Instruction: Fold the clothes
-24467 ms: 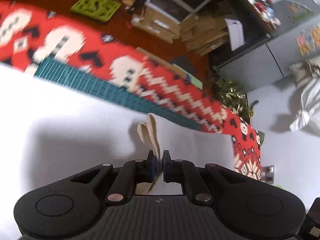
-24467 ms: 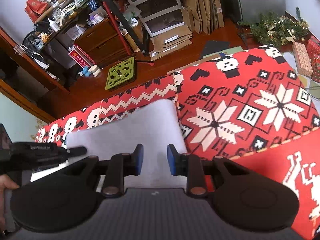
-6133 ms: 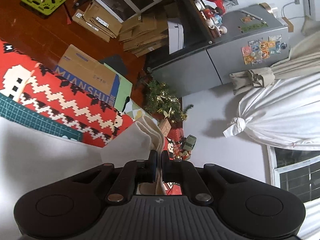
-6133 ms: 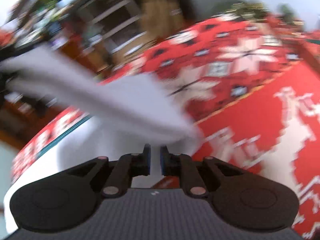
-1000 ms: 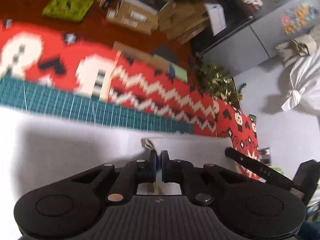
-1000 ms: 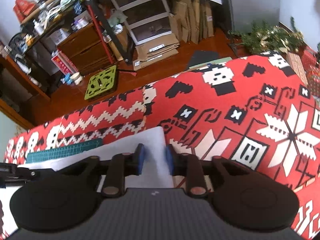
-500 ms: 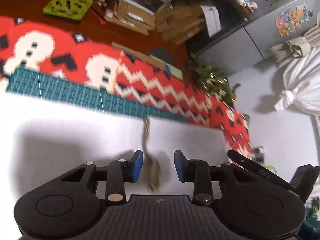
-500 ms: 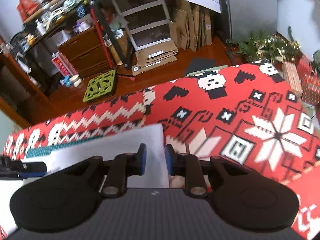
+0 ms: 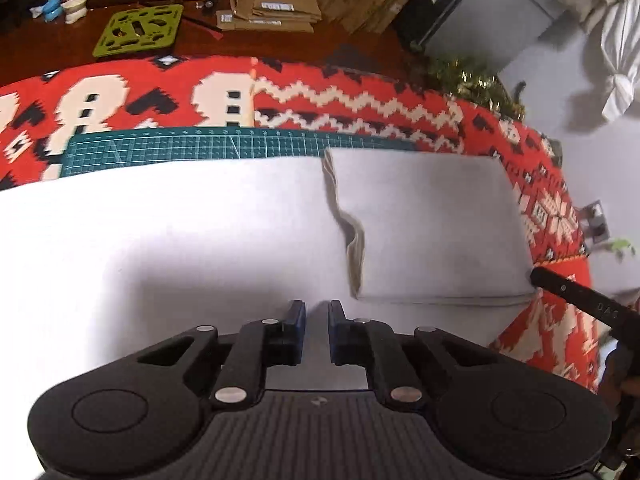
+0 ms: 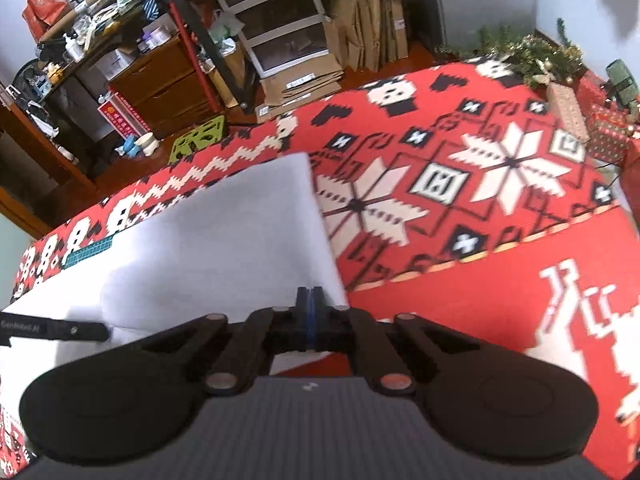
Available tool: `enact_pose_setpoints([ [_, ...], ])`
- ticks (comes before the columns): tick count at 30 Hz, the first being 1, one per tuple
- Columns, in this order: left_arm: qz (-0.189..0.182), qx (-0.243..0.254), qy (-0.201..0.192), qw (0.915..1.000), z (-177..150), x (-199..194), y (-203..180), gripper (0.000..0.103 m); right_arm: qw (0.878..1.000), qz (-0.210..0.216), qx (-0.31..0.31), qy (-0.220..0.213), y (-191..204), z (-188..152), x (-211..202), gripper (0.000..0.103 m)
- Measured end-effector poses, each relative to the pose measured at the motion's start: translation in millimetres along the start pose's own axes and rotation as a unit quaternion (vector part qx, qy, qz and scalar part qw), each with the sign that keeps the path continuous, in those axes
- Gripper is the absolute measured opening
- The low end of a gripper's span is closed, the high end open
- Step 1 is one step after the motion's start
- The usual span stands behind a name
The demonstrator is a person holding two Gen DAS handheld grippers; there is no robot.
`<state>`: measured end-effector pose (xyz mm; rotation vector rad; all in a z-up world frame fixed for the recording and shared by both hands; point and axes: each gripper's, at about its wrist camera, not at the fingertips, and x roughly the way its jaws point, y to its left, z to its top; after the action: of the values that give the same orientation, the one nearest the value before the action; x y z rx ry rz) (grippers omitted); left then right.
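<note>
Cluttered room; red patterned blanket (image 10: 480, 200) covers work surface, green cutting mat (image 9: 200, 148) along far edge. White garment (image 9: 424, 220) lies folded flat over white cloth (image 9: 160, 232), layered edge facing left gripper (image 9: 317, 316). Left gripper: tongs apart, empty, having released that edge half a second ago. Right gripper (image 10: 309, 304): tongs now pressed together at garment's near corner; whether cloth is pinched, cannot tell. Judgement: fold laid; smoothing or final placement remains.
</note>
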<state>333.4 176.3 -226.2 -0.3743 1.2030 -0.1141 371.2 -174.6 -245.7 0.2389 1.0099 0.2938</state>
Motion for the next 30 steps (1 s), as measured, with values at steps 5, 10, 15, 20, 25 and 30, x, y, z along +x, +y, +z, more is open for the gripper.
enact_pose_setpoints([
  [5, -0.086, -0.027, -0.054, 0.9945, 10, -18, -15, 0.01, 0.999, 0.011, 0.033, -0.005, -17, 7, -6, 0.018],
  [10, -0.064, -0.038, -0.048, 0.9961, 23, 25, -20, 0.01, 0.997, 0.03, 0.069, 0.005, -27, 12, 11, 0.028],
  [15, -0.063, -0.091, -0.048, 0.9927, 16, 36, 1, 0.005, 0.998, 0.037, 0.06, 0.003, -27, 11, 22, 0.029],
  [20, -0.084, -0.101, -0.058, 0.9896, 9, 12, 9, 0.019, 0.998, 0.033, 0.052, 0.007, -14, 16, 25, 0.011],
  [25, -0.135, -0.109, -0.064, 0.9827, 6, -20, 23, 0.019, 0.999, 0.018, 0.033, -0.025, 22, 27, -11, 0.009],
  [30, -0.18, -0.1, -0.063, 0.9767, 7, -65, 54, 0.019, 0.997, -0.004, -0.05, -0.062, 108, 38, -59, 0.009],
])
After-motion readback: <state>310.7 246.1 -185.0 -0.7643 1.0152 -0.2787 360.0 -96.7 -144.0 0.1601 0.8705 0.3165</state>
